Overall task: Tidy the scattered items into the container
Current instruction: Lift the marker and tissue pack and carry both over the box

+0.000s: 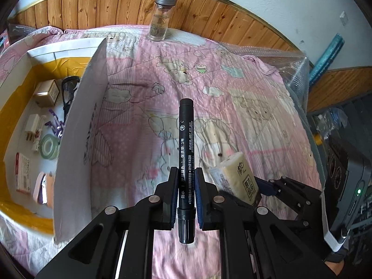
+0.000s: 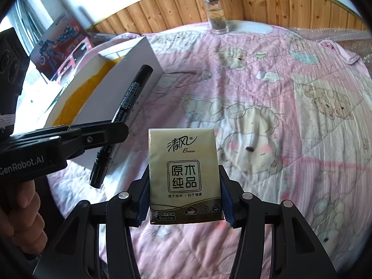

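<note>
Left gripper [image 1: 186, 176]: clamped on a black marker pen [image 1: 185, 153], held above the pink quilt [image 1: 232, 97] beside the white box [image 1: 79, 125].
Right gripper [image 2: 184, 186]: clamped on a tissue pack [image 2: 183, 174], above the quilt's near edge.
Glass jar [image 1: 160, 16]: upright at the quilt's far edge.

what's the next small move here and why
Probably carry the left gripper leftward over the white box and let go there. It is already shut on the black marker, the box stands open just to its left, and the right gripper holds the tissue pack, which could follow.
</note>
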`<state>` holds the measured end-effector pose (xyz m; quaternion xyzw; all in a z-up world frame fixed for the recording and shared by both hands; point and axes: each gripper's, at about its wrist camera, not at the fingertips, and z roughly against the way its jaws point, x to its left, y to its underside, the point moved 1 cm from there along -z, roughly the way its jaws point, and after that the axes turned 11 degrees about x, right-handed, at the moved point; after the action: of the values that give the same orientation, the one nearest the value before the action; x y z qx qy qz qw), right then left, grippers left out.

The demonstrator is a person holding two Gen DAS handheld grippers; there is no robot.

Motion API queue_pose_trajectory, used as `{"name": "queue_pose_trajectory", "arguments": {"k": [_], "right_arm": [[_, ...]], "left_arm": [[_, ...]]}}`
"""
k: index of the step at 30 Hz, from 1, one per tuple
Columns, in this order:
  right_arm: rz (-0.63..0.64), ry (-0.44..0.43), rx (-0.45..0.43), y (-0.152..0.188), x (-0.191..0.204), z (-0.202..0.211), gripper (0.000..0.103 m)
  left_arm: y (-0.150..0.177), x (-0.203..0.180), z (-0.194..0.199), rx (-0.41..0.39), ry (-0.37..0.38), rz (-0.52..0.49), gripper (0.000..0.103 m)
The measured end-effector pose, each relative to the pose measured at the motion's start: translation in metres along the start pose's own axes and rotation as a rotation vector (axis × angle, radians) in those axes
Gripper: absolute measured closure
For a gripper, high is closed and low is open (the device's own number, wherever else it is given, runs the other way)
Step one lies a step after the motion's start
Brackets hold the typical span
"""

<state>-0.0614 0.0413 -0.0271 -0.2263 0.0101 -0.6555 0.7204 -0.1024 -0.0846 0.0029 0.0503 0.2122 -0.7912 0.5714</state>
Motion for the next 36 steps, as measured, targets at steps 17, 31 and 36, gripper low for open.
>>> {"name": "queue_pose_trajectory", "arguments": {"k": [17, 31, 36], "right_arm": [[0.085, -0.060, -0.020, 0.020, 0.085, 0.023, 0.049], [0.173, -0.091, -0.045, -0.004, 0.152, 0.034, 0.049], [0.216, -0.091, -0.053, -0.021, 0.176, 0.036, 0.049]], "left_arm": [[0.063, 0.040, 0.060, -0.050, 0.033, -0.009, 0.089], [0.066, 0.104, 0.111, -0.144, 0.043, 0.077, 0.089], [0.056, 0.131, 0.129, -0.183, 0.037, 0.113, 0.089]]}}
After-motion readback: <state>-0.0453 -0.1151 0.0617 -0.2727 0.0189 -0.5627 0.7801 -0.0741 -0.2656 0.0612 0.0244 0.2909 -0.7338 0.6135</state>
